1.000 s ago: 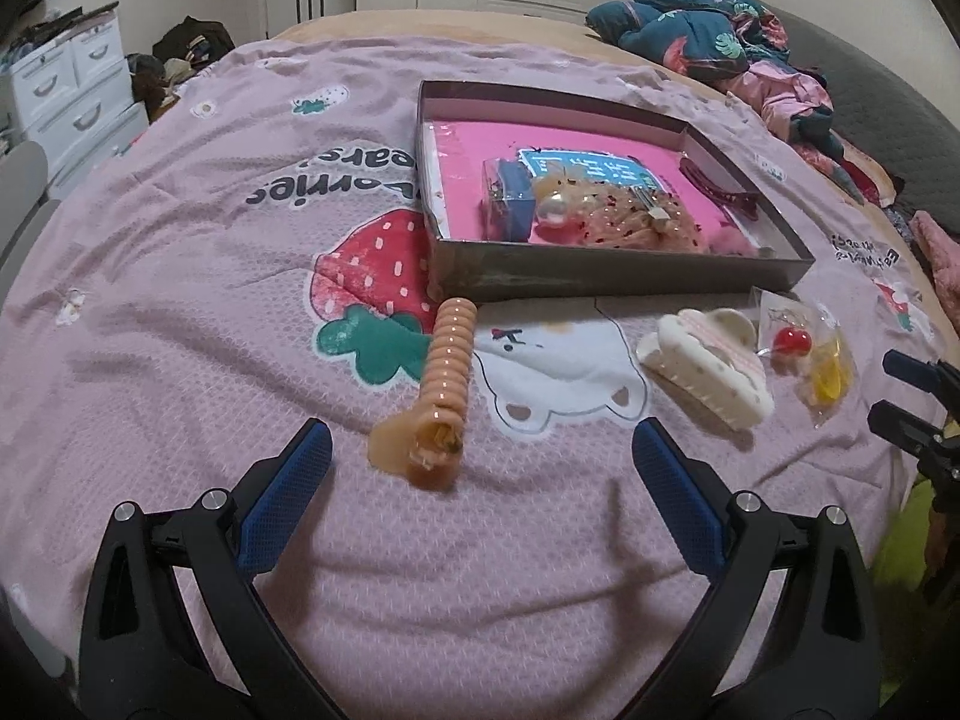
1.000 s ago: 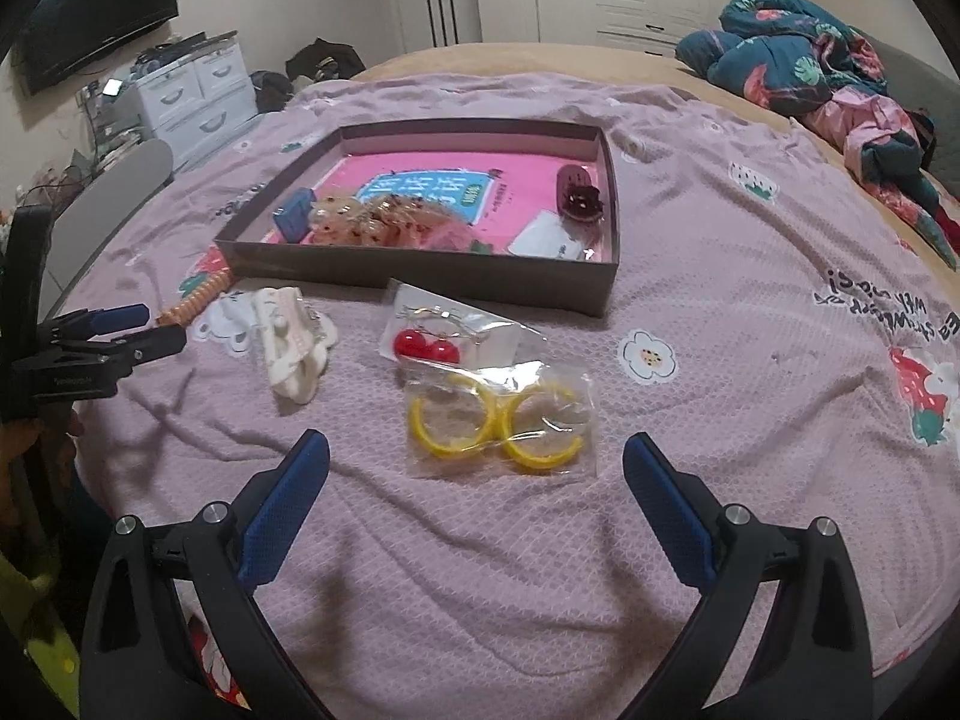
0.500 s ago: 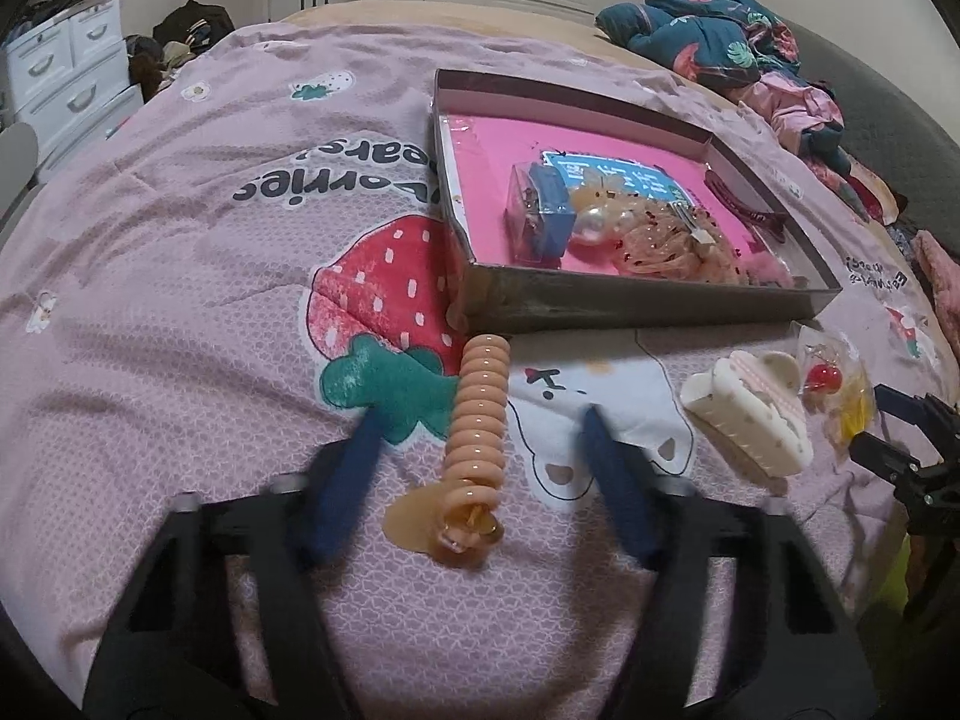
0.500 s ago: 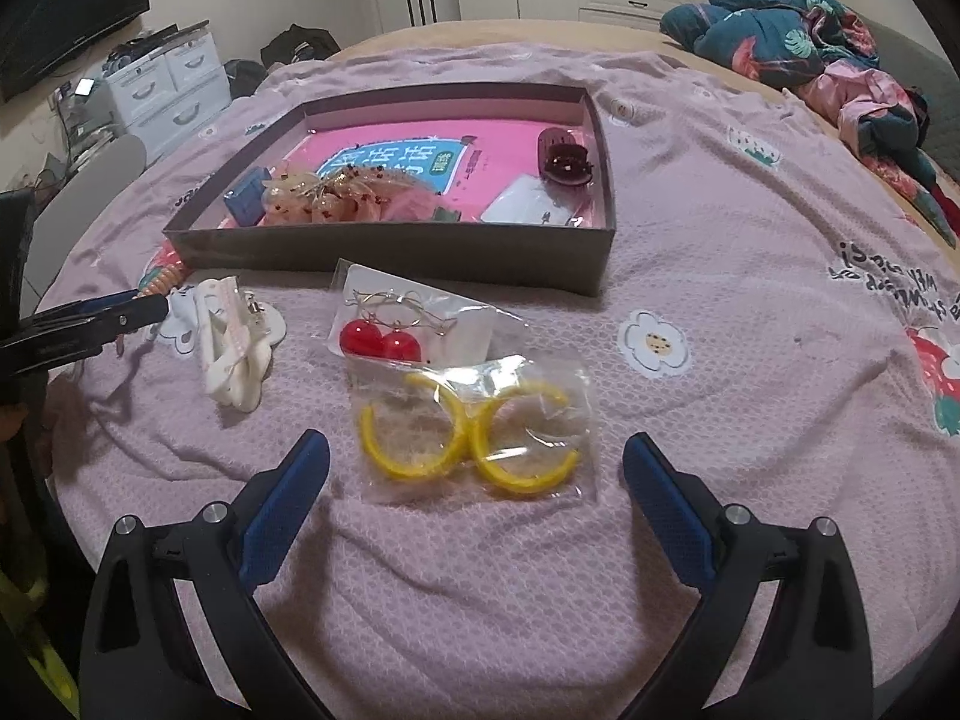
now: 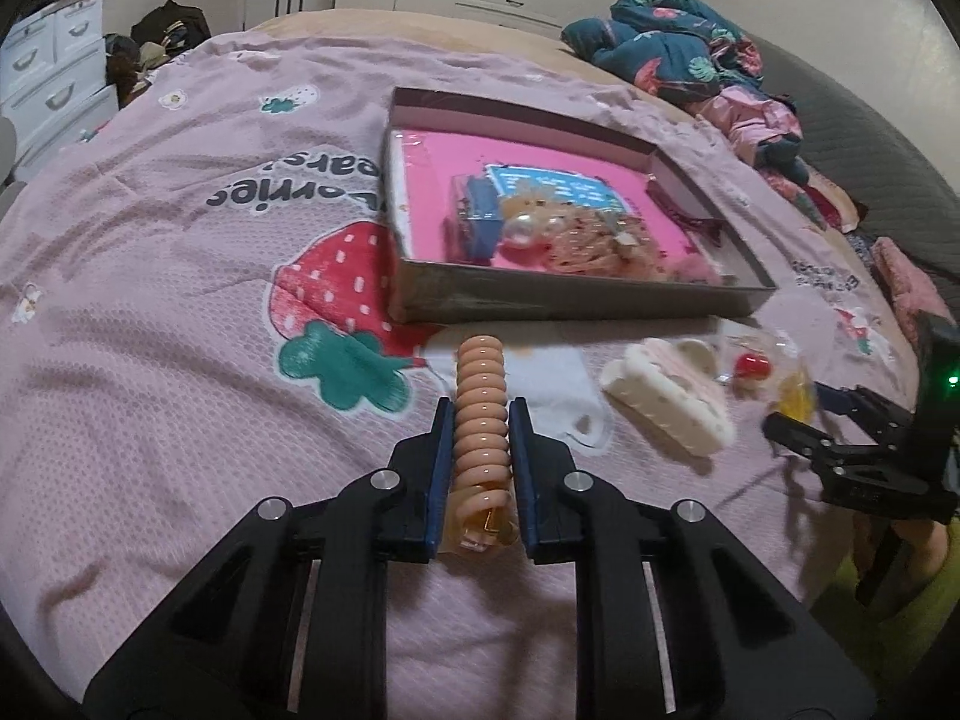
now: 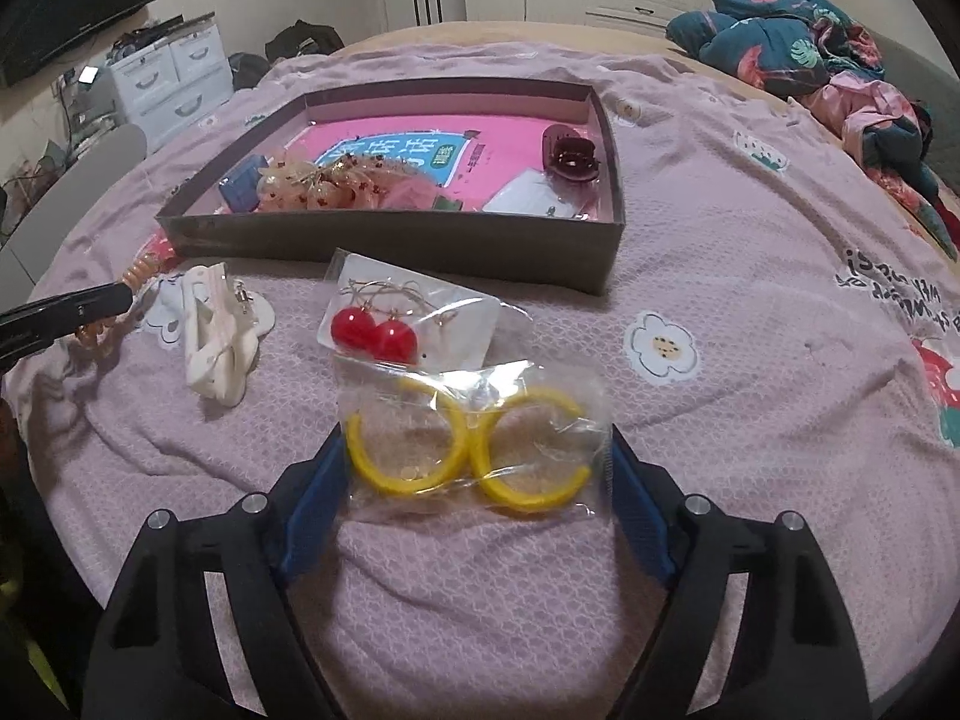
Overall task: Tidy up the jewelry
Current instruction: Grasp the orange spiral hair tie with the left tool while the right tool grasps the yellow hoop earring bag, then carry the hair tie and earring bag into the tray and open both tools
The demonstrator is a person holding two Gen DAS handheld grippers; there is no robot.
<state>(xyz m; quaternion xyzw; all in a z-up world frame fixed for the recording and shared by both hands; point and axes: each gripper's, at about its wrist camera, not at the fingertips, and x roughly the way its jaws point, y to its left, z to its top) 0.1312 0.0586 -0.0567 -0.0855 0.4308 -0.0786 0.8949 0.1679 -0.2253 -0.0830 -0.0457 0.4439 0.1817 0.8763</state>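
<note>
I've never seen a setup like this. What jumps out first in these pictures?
Probably the left gripper, low in its own view and closed on a peach spiral hair tie lying on the pink strawberry-print bedspread. Next, the right gripper has been closing around a clear bag of yellow hoop earrings. Behind both sits a shallow box with a bright pink floor, already holding trinkets.

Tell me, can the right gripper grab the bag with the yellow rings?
Probably yes. The right gripper has just been closing, its pads either side of the bag of yellow rings, nothing blocking it. The bag of red earrings overlaps only the far edge.
</note>
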